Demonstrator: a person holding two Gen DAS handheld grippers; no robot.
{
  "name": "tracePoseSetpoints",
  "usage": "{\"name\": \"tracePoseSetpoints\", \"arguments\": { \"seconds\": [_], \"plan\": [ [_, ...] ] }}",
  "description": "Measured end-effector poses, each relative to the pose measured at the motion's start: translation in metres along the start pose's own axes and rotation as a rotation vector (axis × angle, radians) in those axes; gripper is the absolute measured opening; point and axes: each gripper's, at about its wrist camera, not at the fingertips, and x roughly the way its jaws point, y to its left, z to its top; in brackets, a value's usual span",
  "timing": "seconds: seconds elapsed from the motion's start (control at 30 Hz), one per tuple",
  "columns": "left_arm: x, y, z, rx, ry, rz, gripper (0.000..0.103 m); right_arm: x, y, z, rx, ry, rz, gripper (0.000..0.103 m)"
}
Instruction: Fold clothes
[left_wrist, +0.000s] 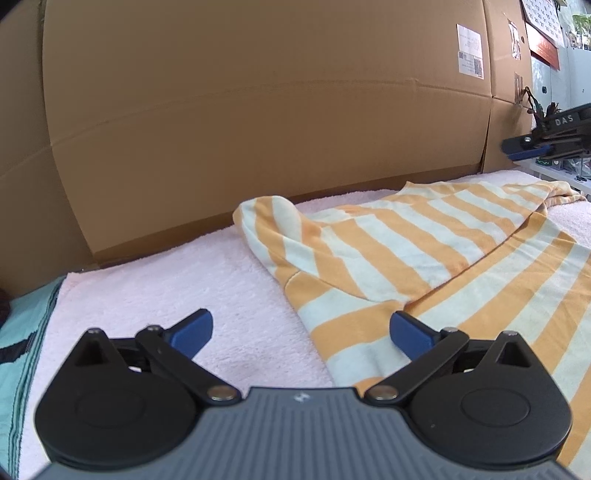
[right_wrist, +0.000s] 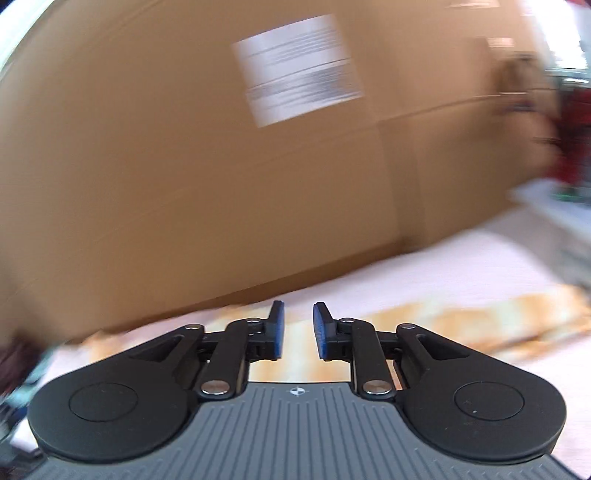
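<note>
Left wrist view: the orange-and-cream striped shirt (left_wrist: 424, 258) lies on a pink towel (left_wrist: 166, 295) before a cardboard box (left_wrist: 240, 110), filling the centre and right of the frame, with one flap already laid diagonally over the body. Your left gripper (left_wrist: 301, 332) hovers at the shirt's near-left edge, jaws spread wide and holding nothing. Right wrist view (motion-blurred): your right gripper (right_wrist: 298, 328) has its jaws nearly closed, a narrow gap between them, nothing gripped; the shirt appears as an orange smear beneath. Whichever fold comes next, pinch one layer at a corner, lift low, and keep both edges level.
</note>
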Motion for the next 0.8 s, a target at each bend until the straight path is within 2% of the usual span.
{"name": "tracePoseSetpoints", "arguments": {
  "seconds": [0.1,0.17,0.23,0.33,0.37,0.47,0.5,0.53,0.57,0.63,0.67,0.73,0.8],
  "plan": [
    [0.002,0.005,0.0,-0.03,0.017,-0.004,0.102,0.039,0.058,-0.01,-0.102,0.063,0.112,0.027],
    [0.004,0.011,0.0,-0.065,0.025,-0.024,0.102,0.065,0.096,-0.017,-0.171,0.105,0.186,0.028],
    [0.004,0.017,-0.001,-0.102,0.027,-0.045,0.102,0.09,0.132,-0.024,-0.229,0.143,0.254,0.033],
    [0.008,0.025,-0.001,-0.157,0.049,-0.066,0.102,0.125,0.159,-0.029,-0.2,0.157,0.275,0.036],
    [0.009,0.027,-0.001,-0.176,0.056,-0.073,0.102,0.135,0.165,-0.03,-0.184,0.162,0.285,0.04],
    [0.013,0.033,-0.002,-0.222,0.076,-0.088,0.102,0.157,0.178,-0.033,-0.153,0.211,0.33,0.039],
    [0.014,0.035,-0.002,-0.232,0.08,-0.091,0.102,0.159,0.183,-0.035,-0.156,0.229,0.334,0.027],
    [0.014,0.036,-0.002,-0.242,0.083,-0.095,0.102,0.161,0.187,-0.036,-0.16,0.244,0.328,0.01],
    [0.014,0.035,-0.003,-0.243,0.082,-0.099,0.102,0.163,0.187,-0.037,-0.167,0.245,0.284,0.007],
    [0.014,0.035,-0.003,-0.246,0.081,-0.109,0.102,0.167,0.182,-0.036,-0.169,0.231,0.187,0.006],
    [0.014,0.036,-0.003,-0.249,0.082,-0.115,0.102,0.17,0.178,-0.037,-0.159,0.232,0.172,0.006],
    [0.015,0.039,-0.003,-0.269,0.087,-0.124,0.102,0.167,0.165,-0.035,-0.099,0.239,0.174,0.006],
    [0.015,0.04,-0.004,-0.279,0.089,-0.123,0.102,0.153,0.151,-0.03,-0.02,0.228,0.189,0.014]
  ]
}}
